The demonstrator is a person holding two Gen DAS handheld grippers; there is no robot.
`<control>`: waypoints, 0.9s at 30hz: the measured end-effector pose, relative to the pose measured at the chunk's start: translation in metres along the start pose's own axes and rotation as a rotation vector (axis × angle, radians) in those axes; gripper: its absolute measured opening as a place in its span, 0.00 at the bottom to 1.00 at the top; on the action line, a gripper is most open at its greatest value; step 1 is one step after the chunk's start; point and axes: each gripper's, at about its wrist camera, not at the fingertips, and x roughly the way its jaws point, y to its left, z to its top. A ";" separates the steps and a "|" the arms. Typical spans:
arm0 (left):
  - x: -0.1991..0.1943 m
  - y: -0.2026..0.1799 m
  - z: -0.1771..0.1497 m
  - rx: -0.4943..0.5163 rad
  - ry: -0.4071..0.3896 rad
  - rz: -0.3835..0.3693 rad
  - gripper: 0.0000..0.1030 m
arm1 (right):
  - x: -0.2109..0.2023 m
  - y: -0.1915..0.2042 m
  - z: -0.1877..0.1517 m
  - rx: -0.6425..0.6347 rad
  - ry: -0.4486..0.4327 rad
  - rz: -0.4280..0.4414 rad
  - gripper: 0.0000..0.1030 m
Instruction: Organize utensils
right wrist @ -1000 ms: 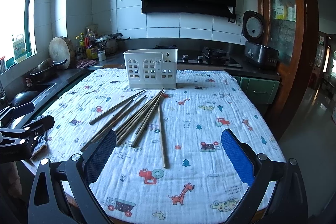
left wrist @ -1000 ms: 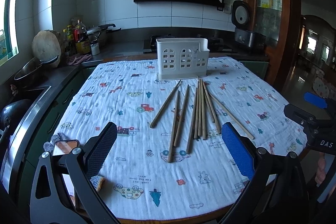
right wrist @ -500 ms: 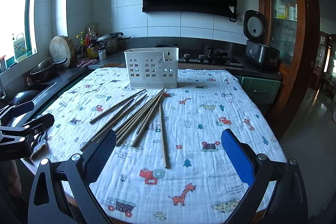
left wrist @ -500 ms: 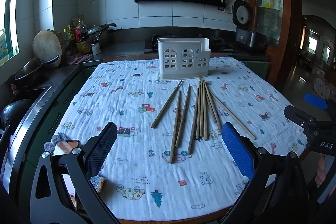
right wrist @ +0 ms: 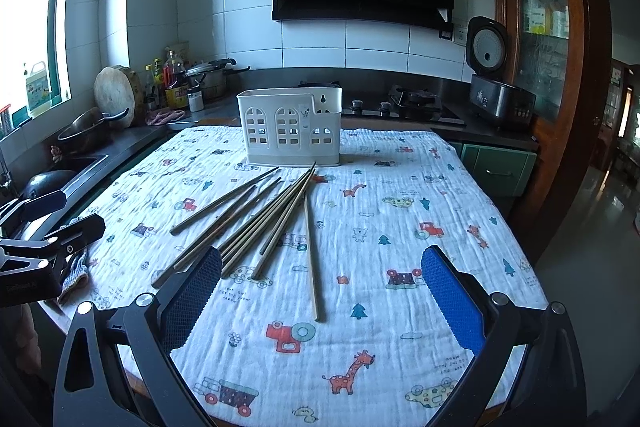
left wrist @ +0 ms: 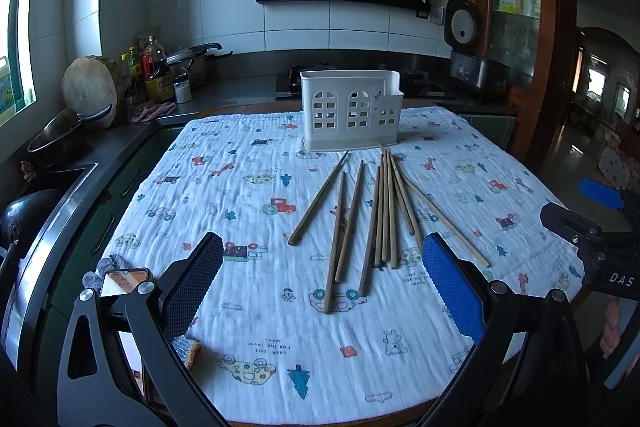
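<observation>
Your left gripper [left wrist: 322, 281] and right gripper [right wrist: 320, 285] both hang with jaws spread wide and empty above the near edge of a table draped in a crinkled, cartoon-printed cloth [right wrist: 400, 227]. Slim wooden chopsticks [left wrist: 372, 211] lie fanned flat mid-table, just before an upright white plastic utensil holder [left wrist: 350, 109] with arched cut-out windows. Nothing lies between grippers and sticks.

A cloth [left wrist: 248, 211] covered the tabletop. The holder [left wrist: 350, 115] stood at the far side. The chopsticks [left wrist: 384, 211] lay on the cloth in front of it, well apart from the stove [right wrist: 416, 105] behind.
</observation>
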 end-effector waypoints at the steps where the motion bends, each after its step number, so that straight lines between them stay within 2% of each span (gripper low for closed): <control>1: 0.000 0.000 0.000 0.000 0.000 0.000 0.95 | 0.001 0.000 0.000 0.000 0.001 -0.001 0.94; 19: 0.015 0.006 0.007 -0.004 0.009 0.008 0.95 | 0.015 -0.001 0.003 0.001 0.021 0.012 0.94; 27: 0.026 0.011 0.014 0.006 0.020 0.035 0.95 | 0.029 -0.002 0.001 -0.019 0.038 0.019 0.94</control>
